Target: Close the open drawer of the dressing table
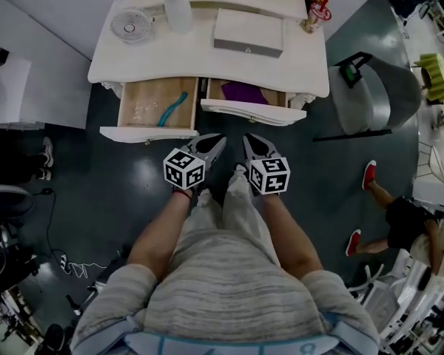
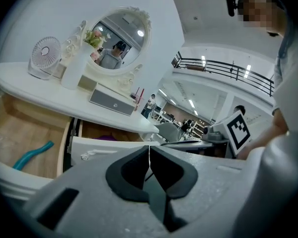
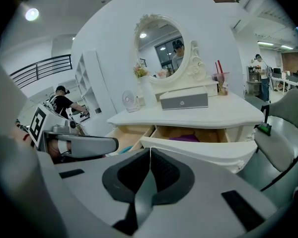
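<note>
The white dressing table (image 1: 200, 61) has two drawers pulled out. The left drawer (image 1: 148, 134) stands far out and holds a teal thing (image 1: 172, 109). The right drawer (image 1: 253, 114) is out less and holds a purple thing (image 1: 244, 92). My left gripper (image 1: 220, 140) is shut and empty, just in front of the gap between the two drawer fronts. My right gripper (image 1: 248, 139) is shut and empty beside it, short of the right drawer's front. In the left gripper view the jaws (image 2: 149, 148) meet before the right drawer (image 2: 104, 148). In the right gripper view the jaws (image 3: 150, 150) meet below the drawer front (image 3: 203, 150).
On the tabletop stand a small fan (image 1: 131, 25), a vase (image 1: 177, 6), a grey box (image 1: 249, 32) and a cup with straws (image 1: 317, 6). A grey chair (image 1: 377, 95) stands right of the table. A person with red shoes (image 1: 370, 174) is at the right.
</note>
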The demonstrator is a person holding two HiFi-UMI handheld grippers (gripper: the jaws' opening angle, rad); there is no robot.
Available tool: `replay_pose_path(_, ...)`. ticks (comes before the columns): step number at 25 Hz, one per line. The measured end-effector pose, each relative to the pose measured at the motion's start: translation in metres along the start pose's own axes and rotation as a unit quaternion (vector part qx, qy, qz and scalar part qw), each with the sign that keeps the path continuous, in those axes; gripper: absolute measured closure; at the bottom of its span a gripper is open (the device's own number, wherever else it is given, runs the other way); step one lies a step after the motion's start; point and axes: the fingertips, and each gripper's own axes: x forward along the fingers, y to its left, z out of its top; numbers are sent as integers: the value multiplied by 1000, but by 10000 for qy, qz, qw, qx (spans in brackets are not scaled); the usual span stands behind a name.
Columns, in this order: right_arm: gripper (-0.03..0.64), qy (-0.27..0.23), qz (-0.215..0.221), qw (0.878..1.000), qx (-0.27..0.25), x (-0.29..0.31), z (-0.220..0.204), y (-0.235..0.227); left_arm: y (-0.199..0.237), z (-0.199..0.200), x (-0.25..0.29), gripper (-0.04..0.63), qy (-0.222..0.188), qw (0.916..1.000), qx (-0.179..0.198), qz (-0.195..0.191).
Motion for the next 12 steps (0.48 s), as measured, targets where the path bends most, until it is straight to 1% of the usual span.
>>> replay_pose_path(7, 604, 333, -400, 9986, 23, 26, -27, -29, 24, -23, 25, 578, 252, 9989, -340, 221)
replay_pose_path(12, 604, 523, -503, 9973, 75, 39, -38, -43, 30, -35, 40, 578, 411, 9976, -506, 254)
